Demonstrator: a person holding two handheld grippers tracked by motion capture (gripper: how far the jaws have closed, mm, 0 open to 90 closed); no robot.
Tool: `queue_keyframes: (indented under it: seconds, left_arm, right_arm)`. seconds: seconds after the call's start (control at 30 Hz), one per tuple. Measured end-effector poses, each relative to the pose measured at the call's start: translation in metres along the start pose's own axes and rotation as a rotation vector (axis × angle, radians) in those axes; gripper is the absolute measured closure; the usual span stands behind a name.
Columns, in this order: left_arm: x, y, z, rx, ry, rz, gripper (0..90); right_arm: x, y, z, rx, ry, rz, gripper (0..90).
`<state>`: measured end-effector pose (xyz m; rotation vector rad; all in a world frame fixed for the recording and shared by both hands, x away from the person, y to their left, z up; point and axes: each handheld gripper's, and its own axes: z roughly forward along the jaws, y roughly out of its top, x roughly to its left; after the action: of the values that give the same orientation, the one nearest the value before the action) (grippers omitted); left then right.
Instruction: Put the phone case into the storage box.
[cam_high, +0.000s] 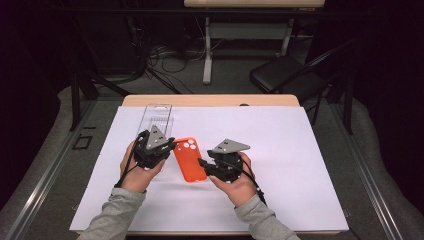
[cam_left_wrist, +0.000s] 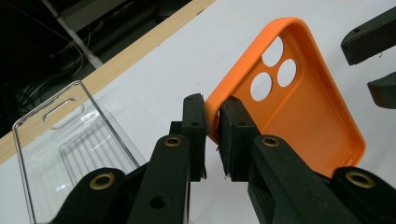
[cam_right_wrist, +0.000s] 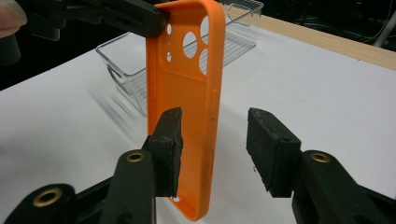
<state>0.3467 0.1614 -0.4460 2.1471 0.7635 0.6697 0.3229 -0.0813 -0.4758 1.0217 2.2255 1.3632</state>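
An orange phone case (cam_high: 189, 159) with camera holes is held just above the white sheet between both hands. My left gripper (cam_high: 172, 145) is shut on the rim at the case's camera corner. In the left gripper view the pads (cam_left_wrist: 233, 135) pinch that orange rim (cam_left_wrist: 299, 107). My right gripper (cam_high: 201, 164) is at the case's other end, open. In the right gripper view the case (cam_right_wrist: 187, 102) stands on edge between its spread jaws: the left pad (cam_right_wrist: 168, 149) is beside it and the right pad is clear of it.
A clear plastic tray (cam_high: 156, 117) lies behind the left hand, near the table's far edge. A white sheet (cam_high: 300, 150) covers most of the wooden table. Beyond the table are a black folding chair (cam_high: 285, 75), floor cables and another table's legs.
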Motion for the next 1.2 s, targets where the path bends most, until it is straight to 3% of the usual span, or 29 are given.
queue_keyframes:
  seconds: [0.4, 0.77, 0.93, 1.2]
  left_arm:
    - [0.003, -0.003, 0.000, -0.019, -0.001, -0.016, 81.3]
    - [0.006, -0.008, -0.001, -0.080, 0.012, 0.033, 81.1]
    - [0.008, -0.010, -0.002, -0.108, 0.016, 0.035, 81.1]
    - [0.011, -0.013, -0.003, -0.148, 0.021, 0.039, 81.1]
  right_arm:
    - [-0.009, -0.005, -0.009, 0.006, -0.031, -0.004, 54.0]
    - [-0.022, -0.013, -0.018, 0.039, -0.047, -0.017, 58.1]
    - [-0.026, -0.017, -0.020, 0.051, -0.061, -0.037, 58.3]
    - [-0.032, -0.020, -0.024, 0.022, -0.073, -0.035, 53.4]
